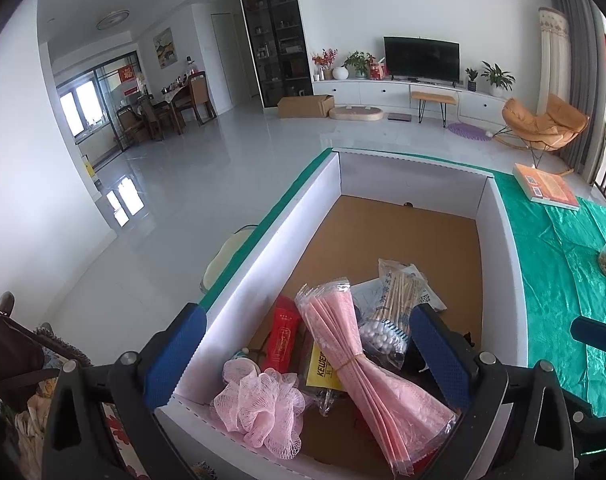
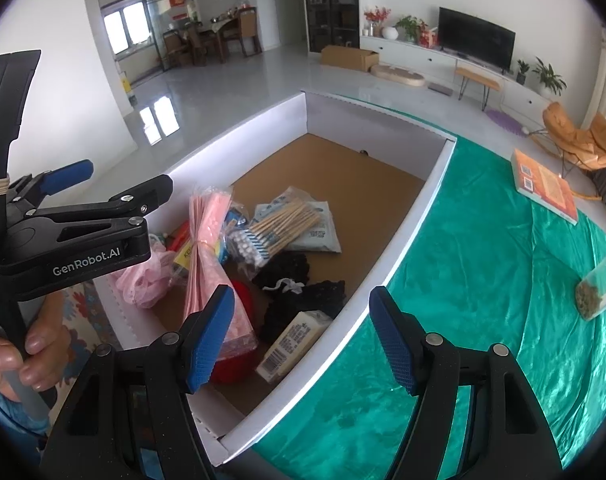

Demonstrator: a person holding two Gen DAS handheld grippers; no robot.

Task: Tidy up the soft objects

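A white cardboard box (image 1: 499, 248) with a brown floor stands on the green cloth; it also shows in the right wrist view (image 2: 415, 216). At its near end lie a pink mesh bath puff (image 1: 263, 408), a bundle of pink packets (image 1: 359, 364) tied with a rubber band, a bag of cotton swabs (image 1: 391, 312), a red tube (image 1: 285, 336), black lace fabric (image 2: 291, 280), a red soft item (image 2: 239, 360) and a white block (image 2: 295, 344). My left gripper (image 1: 307, 360) is open, above the pink packets, holding nothing. My right gripper (image 2: 303, 340) is open, above the box's right wall, empty.
The green cloth (image 2: 483, 280) covers the table right of the box. An orange book (image 2: 543, 188) lies at its far side and a clear container of dried bits (image 2: 595, 296) at the right edge. The left gripper's body (image 2: 71, 236) fills the left of the right wrist view.
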